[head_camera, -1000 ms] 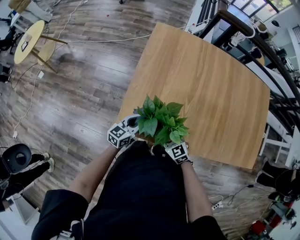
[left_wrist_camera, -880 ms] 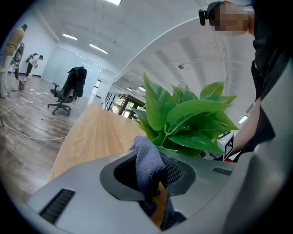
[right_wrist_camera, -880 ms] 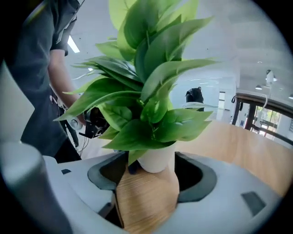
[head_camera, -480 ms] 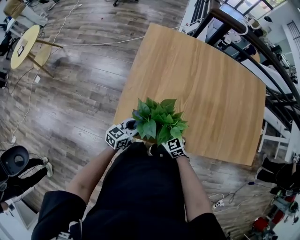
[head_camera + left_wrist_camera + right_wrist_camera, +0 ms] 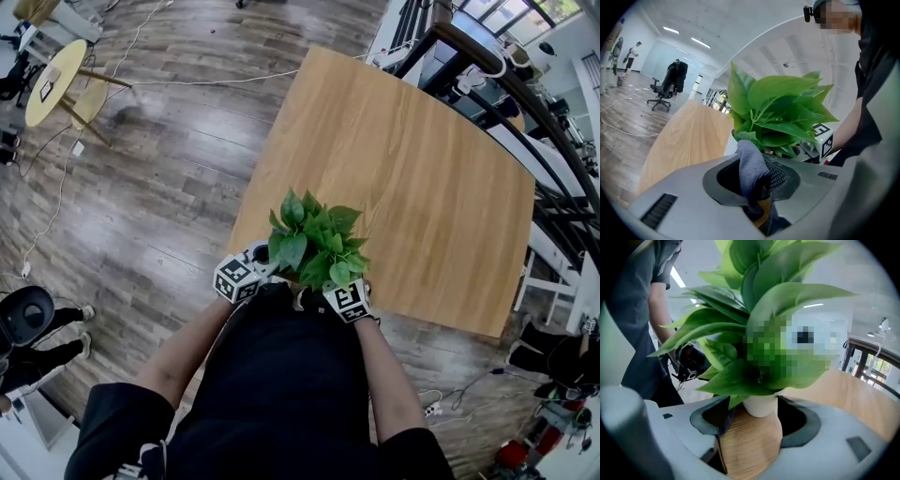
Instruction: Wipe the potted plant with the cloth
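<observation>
A potted plant [image 5: 314, 242] with broad green leaves stands at the near edge of the wooden table [image 5: 422, 169]. My left gripper [image 5: 255, 262] is at the plant's left side, shut on a grey cloth [image 5: 752, 171] that sticks up between the jaws and touches the lower leaves [image 5: 783, 112]. My right gripper [image 5: 330, 291] is at the plant's near right, partly under the foliage. In the right gripper view its jaws stand open with the small white pot [image 5: 761, 406] just ahead between them, and the leaves [image 5: 754, 324] fill the view above.
The table's near edge runs right under the pot, with the person's body close behind both grippers. A black railing [image 5: 525, 103] borders the table's right side. A round yellow side table [image 5: 56, 80] and loose cables [image 5: 66, 187] are on the wooden floor at left.
Both grippers stay at the plant's base. The right gripper has edged slightly left, closer to the pot; the cloth stays in the left gripper.
</observation>
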A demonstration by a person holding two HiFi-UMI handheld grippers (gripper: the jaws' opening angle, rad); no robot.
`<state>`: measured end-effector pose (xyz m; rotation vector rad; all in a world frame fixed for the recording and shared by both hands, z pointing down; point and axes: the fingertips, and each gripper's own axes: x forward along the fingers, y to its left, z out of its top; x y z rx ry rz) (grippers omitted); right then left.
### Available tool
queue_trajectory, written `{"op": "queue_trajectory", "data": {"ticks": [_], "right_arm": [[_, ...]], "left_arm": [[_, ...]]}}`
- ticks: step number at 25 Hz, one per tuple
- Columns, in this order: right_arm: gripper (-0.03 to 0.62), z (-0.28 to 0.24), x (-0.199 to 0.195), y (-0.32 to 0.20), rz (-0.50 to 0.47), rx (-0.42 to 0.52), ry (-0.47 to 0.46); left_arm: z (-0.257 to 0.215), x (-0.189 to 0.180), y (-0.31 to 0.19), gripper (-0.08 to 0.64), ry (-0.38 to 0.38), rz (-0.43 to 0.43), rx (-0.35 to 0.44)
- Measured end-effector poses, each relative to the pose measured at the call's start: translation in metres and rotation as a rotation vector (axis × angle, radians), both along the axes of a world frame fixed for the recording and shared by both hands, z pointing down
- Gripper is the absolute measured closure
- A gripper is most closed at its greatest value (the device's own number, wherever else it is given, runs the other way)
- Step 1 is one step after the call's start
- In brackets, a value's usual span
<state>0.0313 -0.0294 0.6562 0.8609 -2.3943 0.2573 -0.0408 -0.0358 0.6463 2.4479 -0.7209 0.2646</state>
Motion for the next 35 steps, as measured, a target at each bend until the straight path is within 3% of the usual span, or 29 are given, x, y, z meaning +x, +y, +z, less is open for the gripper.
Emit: {"op": "queue_trajectory", "data": {"ticks": [5,9,11,14,22,28,35], "right_arm": [[0.279,-0.003,-0.001,0.009,0.024,-0.075,-0.049],[0.278,-0.002,0.006,-0.007,0.079,-0.043,-0.037],[0.278,0.0,0.005,-0.011,0.058,-0.024,-0.027],[0.278,-0.001,-0.003,-0.012,0.019,-0.018,-0.027],[0.278,-0.001,0.002,-0.022,0.097,-0.024,-0.041],[0.279,-0.001,0.002,-0.024,0.086,-0.012,-0.031],[0.279,0.001,-0.005,-0.005,0.003,0.013,0.039]], "left_arm": [[-0.011,-0.004,-0.017,0.466,-0.031,-0.018,0.028],[-0.002,-0.015,-0.028,0.466,-0.041,-0.092,0.032],[-0.001,-0.015,-0.032,0.466,-0.034,-0.108,0.03],[-0.002,-0.01,-0.035,0.466,-0.016,-0.108,0.027],[-0.016,0.01,-0.011,0.466,0.034,-0.047,0.002],[-0.025,0.031,0.008,0.466,0.042,0.028,-0.027],[-0.008,0.01,0.0,0.466,0.033,-0.038,-0.014]]}}
